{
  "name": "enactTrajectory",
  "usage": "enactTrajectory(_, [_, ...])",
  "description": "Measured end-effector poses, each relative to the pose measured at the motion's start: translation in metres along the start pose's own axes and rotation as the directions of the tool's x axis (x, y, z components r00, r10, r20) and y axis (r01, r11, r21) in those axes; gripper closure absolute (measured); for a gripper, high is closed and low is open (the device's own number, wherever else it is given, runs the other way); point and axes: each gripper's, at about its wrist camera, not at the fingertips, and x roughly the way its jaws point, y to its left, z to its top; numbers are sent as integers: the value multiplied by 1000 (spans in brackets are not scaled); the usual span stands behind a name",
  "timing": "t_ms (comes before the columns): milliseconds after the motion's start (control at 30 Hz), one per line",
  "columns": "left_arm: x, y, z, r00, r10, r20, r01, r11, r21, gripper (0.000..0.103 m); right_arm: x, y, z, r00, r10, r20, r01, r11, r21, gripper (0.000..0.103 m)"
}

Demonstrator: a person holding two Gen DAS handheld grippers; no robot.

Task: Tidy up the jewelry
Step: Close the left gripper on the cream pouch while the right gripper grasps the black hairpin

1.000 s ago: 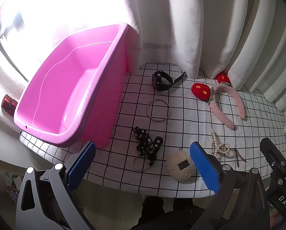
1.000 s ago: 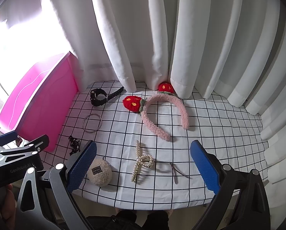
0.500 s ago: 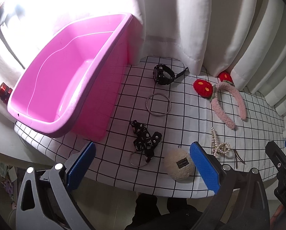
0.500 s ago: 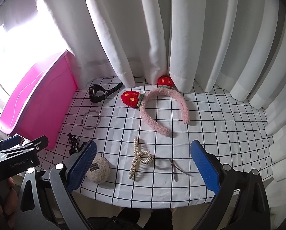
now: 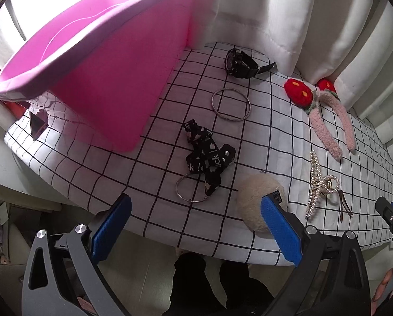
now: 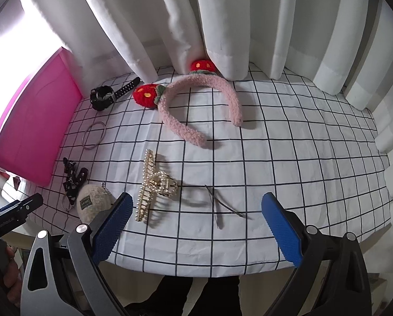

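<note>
My left gripper (image 5: 196, 230) and right gripper (image 6: 196, 226) both hang with jaws spread wide, holding nothing, at the near edge of the checked tablecloth (image 6: 288, 142).
From the left camera, the black ribbon keyring (image 5: 207, 162) lies at 12 o'clock, the pink tub (image 5: 96, 52) at 10, the fuzzy pompom (image 5: 254, 205) at 1; from the right, the pearl hair claw (image 6: 154, 184) sits at 11.
</note>
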Motion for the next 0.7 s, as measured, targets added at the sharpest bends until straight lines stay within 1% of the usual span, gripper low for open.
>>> enactTrajectory(133, [12,-20,-12,1000,-16,-17,16,999,43,6,16,-20,-8,1000,-17,-20,17,1000,14,9])
enactTrajectory(267, [24,-39,-21,1000,-12,-26,14,996,82,6,31,-30,-11,999,-37,-33,37,999,-11,9])
enactTrajectory(400, [33,-48,-25,999,-17,-31,19,997,77,6,47,-34,-13,997,-60,-41,58,996,-62,9])
enactTrajectory(600, [39,-61,-33,999,-27,-22,28,997,76,6,73,-34,-19,996,-54,-68,45,990,-133,9])
enactTrajectory(700, [43,-68,-34,1000,-15,-19,16,997,73,6,82,-35,-20,996,-58,-74,46,987,-156,9])
